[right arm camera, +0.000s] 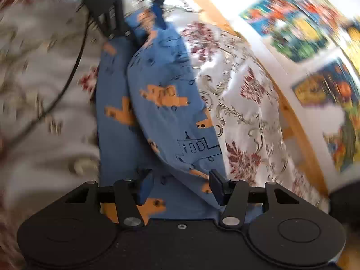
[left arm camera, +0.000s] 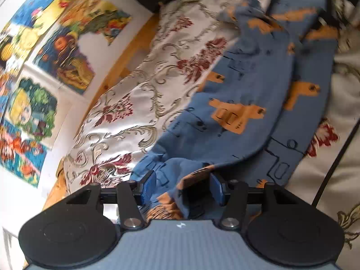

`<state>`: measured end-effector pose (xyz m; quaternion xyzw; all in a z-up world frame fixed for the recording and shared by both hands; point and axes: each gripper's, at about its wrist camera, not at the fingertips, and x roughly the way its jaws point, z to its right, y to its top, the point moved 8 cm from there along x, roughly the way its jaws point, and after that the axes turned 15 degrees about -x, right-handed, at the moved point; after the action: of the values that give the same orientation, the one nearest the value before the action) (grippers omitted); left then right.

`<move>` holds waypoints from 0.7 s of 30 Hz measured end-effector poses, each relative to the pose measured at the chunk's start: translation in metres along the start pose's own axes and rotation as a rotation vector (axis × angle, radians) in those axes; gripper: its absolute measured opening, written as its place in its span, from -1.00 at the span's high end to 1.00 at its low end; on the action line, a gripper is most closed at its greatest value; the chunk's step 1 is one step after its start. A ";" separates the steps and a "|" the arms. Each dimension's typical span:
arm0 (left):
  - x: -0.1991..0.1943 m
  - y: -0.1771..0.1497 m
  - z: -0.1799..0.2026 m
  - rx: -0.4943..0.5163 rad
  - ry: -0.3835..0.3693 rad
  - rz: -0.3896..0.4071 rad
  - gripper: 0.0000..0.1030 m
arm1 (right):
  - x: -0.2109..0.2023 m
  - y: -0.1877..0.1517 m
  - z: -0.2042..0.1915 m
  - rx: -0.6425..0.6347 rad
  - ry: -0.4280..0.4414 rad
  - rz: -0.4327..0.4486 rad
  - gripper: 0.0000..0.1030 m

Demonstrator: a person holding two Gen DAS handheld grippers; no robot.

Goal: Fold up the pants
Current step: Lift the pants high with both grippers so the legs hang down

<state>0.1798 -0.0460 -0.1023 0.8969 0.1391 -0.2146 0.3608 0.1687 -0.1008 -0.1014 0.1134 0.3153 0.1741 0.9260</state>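
Pants [left arm camera: 243, 103] lying on floral bedspread [left arm camera: 144, 94], beside black cable [right arm camera: 67, 83]; left gripper [left arm camera: 182, 187] and right gripper [right arm camera: 180, 186] jaws spread, straddling cloth.

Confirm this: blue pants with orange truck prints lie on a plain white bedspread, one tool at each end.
Wrong on the bedspread. The blue pants with orange truck prints lie on a cream bedspread with a dark red floral pattern, as the left wrist view shows. The rest stands.

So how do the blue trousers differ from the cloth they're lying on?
The pants are blue with orange vehicle prints; the bedspread is shiny cream with dark red flowers and scrolls. The pants are a narrow strip folded over itself; the bedspread spreads wide beneath them. Both are soft, patterned fabric.
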 end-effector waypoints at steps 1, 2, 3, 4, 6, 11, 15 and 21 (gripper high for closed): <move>0.001 0.000 0.002 0.008 -0.002 0.003 -0.10 | 0.002 -0.002 0.001 -0.041 0.004 0.001 -0.08; 0.002 0.000 0.002 0.008 -0.004 0.001 -0.07 | 0.004 -0.003 0.003 -0.081 0.012 0.005 -0.08; 0.003 0.000 0.001 0.006 -0.008 -0.001 -0.04 | 0.005 -0.003 0.004 -0.107 0.025 0.011 -0.08; 0.003 0.000 0.001 0.003 -0.014 -0.002 -0.04 | 0.005 -0.003 0.005 -0.129 0.041 0.020 -0.08; 0.004 0.001 -0.001 0.006 -0.024 -0.001 -0.01 | 0.006 0.001 0.004 -0.204 0.062 0.035 -0.08; 0.007 0.000 0.002 0.060 -0.071 -0.027 0.09 | 0.008 0.006 0.004 -0.338 0.128 0.040 0.07; 0.006 0.003 0.004 0.072 -0.108 -0.038 0.48 | 0.008 0.007 0.006 -0.358 0.184 0.016 0.78; 0.001 0.004 0.010 0.119 -0.118 -0.007 0.80 | 0.000 0.004 0.002 -0.351 0.198 -0.013 0.98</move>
<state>0.1793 -0.0560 -0.1071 0.9021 0.1078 -0.2762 0.3136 0.1693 -0.0973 -0.0988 -0.0696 0.3703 0.2308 0.8971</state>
